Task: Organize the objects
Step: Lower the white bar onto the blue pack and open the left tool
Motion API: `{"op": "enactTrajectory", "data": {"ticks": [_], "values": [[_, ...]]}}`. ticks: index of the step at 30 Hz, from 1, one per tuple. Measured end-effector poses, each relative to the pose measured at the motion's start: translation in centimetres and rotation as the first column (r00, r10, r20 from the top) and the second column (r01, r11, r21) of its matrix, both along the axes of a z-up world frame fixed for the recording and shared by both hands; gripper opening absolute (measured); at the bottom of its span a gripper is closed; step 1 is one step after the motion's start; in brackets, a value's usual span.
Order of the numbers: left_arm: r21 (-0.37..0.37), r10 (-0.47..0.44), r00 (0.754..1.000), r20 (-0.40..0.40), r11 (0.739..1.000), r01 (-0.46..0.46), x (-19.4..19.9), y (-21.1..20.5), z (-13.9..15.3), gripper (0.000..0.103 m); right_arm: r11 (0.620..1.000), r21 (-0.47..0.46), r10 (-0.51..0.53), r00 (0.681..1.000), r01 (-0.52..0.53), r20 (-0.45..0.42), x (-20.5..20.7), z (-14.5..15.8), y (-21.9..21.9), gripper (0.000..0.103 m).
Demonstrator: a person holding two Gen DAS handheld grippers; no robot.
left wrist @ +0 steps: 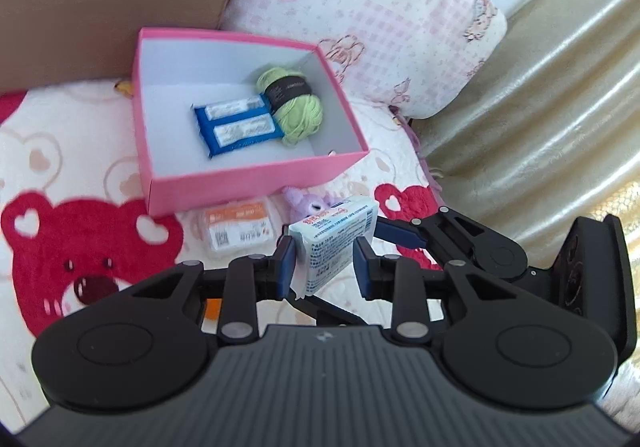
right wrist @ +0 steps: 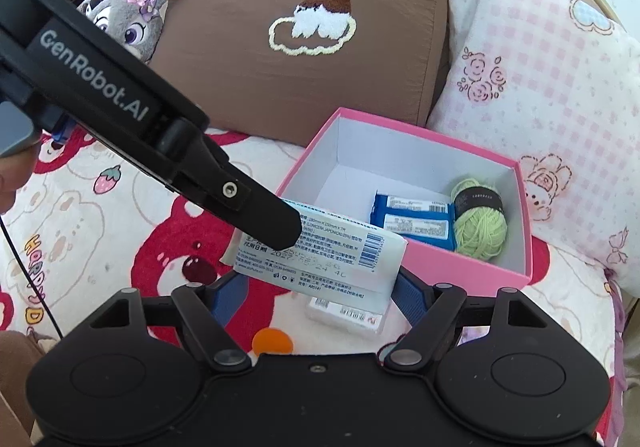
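Note:
A pink box (left wrist: 256, 183) (right wrist: 472, 267) stands open on the bed, holding a blue packet (left wrist: 236, 125) (right wrist: 414, 217) and a green yarn ball (left wrist: 294, 103) (right wrist: 480, 225). My left gripper (left wrist: 324, 267) is shut on a white tissue pack (left wrist: 336, 243) (right wrist: 320, 255) and holds it above the blanket, in front of the box. My right gripper (right wrist: 320, 295) is open, its fingers either side of and below the pack. An orange-labelled packet (left wrist: 238, 227) (right wrist: 348, 315) and a purple plush (left wrist: 308, 203) lie by the box.
A brown pillow (right wrist: 300, 39) and a pink checked pillow (right wrist: 540, 87) stand behind the box. A grey rabbit plush (right wrist: 136, 7) sits at the back left. An orange round object (right wrist: 272, 341) lies on the bear-print blanket (left wrist: 80, 239). The bed edge drops off to the right (left wrist: 540, 107).

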State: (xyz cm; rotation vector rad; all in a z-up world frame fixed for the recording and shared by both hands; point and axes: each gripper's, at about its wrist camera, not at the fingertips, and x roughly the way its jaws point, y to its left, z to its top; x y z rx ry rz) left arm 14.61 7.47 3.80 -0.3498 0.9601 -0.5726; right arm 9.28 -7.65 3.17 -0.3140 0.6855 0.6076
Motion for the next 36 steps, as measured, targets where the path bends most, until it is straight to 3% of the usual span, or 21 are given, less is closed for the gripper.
{"op": "enactTrajectory", "data": {"ticks": [7,14,26,33,36], "values": [[-0.015,0.0,0.999,0.042,1.0,0.001,3.2,0.2,1.8,0.029,1.0,0.026,-0.006,1.0,0.006,-0.018,3.5,1.1,-0.4,0.064],[0.005,0.019,0.997,0.075,1.0,-0.019,6.8,-0.6,2.3,0.029,1.0,-0.009,-0.009,1.0,0.009,0.005,6.8,1.8,-0.2,0.059],[0.054,0.108,0.994,0.011,0.993,-0.108,13.1,-1.6,-1.5,0.031,0.999,-0.048,-0.024,1.0,0.023,-0.006,12.4,-1.2,0.7,0.059],[0.077,0.146,0.988,-0.045,0.987,-0.143,16.6,-2.0,-5.0,0.031,0.999,-0.031,0.017,0.99,-0.022,-0.142,17.8,-4.2,0.5,0.059],[0.15,0.134,0.991,-0.026,0.98,-0.129,17.4,-3.2,-6.3,0.031,0.997,-0.055,0.035,0.985,-0.045,-0.17,19.5,-5.4,0.7,0.059]]}}
